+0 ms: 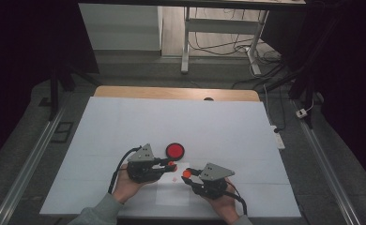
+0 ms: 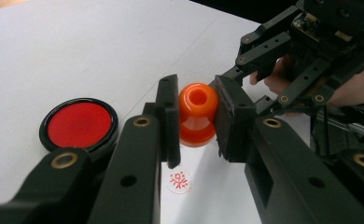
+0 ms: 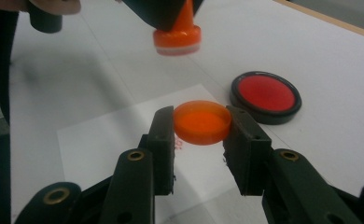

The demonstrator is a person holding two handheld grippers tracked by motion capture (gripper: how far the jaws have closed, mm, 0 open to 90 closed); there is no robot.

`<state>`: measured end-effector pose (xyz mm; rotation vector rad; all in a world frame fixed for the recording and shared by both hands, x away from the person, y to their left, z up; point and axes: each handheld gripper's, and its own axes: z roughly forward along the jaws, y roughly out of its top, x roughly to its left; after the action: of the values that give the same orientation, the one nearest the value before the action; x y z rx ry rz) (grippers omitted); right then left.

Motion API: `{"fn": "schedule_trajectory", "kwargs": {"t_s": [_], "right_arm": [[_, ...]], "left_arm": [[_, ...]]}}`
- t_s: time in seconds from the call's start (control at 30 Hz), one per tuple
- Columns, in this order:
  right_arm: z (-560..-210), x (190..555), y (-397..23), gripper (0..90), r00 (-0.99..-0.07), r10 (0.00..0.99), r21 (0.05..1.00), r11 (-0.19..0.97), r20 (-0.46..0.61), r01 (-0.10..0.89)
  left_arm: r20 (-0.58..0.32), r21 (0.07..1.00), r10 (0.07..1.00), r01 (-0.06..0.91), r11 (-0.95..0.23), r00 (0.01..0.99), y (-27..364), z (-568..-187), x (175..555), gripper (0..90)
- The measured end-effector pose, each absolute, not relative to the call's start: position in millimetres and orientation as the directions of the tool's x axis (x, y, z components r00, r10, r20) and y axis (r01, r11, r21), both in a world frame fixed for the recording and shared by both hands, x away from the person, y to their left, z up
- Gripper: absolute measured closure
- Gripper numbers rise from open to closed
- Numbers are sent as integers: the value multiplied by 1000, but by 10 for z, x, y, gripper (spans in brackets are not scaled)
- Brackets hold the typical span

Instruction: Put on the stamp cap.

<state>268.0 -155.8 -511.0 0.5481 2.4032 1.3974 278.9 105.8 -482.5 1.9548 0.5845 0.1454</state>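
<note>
The orange stamp [image 2: 197,114] is being gripped upright by the closed left gripper [image 1: 171,165], above the printed paper [image 1: 172,192]. Its orange cap [image 3: 202,122], at four o'clock, is being pinched by the right gripper [image 1: 187,174], likely for recapping. The red ink pad [image 1: 175,150] is lying at twelve.

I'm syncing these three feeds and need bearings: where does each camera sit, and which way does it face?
High view: above the person's side, facing forward and down on the table; both forearms, left tongs, right tongs.
Left gripper view: rides the left tongs, looks along its jaws shut on the orange stamp; beyond, the right hand.
Right gripper view: rides the right tongs, looks along its jaws shut on the orange cap.
Shared: red ink pad and stamp appear in all three.
</note>
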Motion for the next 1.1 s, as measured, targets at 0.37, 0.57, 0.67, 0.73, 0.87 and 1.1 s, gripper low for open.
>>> {"fn": "schedule_trajectory", "kwargs": {"t_s": [0.37, 0.57, 0.67, 0.73, 0.87, 1.1], "right_arm": [[-5129, 2697, -1452, 640, -889, 453, 875, 453, -62, 170], [-5149, 2706, -1393, 641, -889, 453, 869, 465, -68, 170], [-5150, 2713, -1362, 640, -892, 446, 873, 459, -66, 165], [-5150, 2716, -1341, 640, -894, 443, 874, 458, -64, 164], [-5148, 2718, -1318, 641, -895, 440, 874, 459, -67, 160], [-5145, 2720, -1313, 641, -897, 439, 876, 454, -60, 164]], "left_arm": [[-159, 879, 461, 338, -336, 873, 1051, -4828, 2790, 724], [-159, 882, 461, 336, -331, 873, 1044, -4827, 2784, 725], [-161, 881, 457, 336, -333, 875, 1029, -4831, 2780, 725], [-161, 880, 452, 335, -337, 877, 1018, -4836, 2778, 724], [-163, 879, 446, 335, -340, 880, 1003, -4842, 2775, 725], [-164, 878, 443, 335, -342, 882, 986, -4847, 2768, 725]]}}
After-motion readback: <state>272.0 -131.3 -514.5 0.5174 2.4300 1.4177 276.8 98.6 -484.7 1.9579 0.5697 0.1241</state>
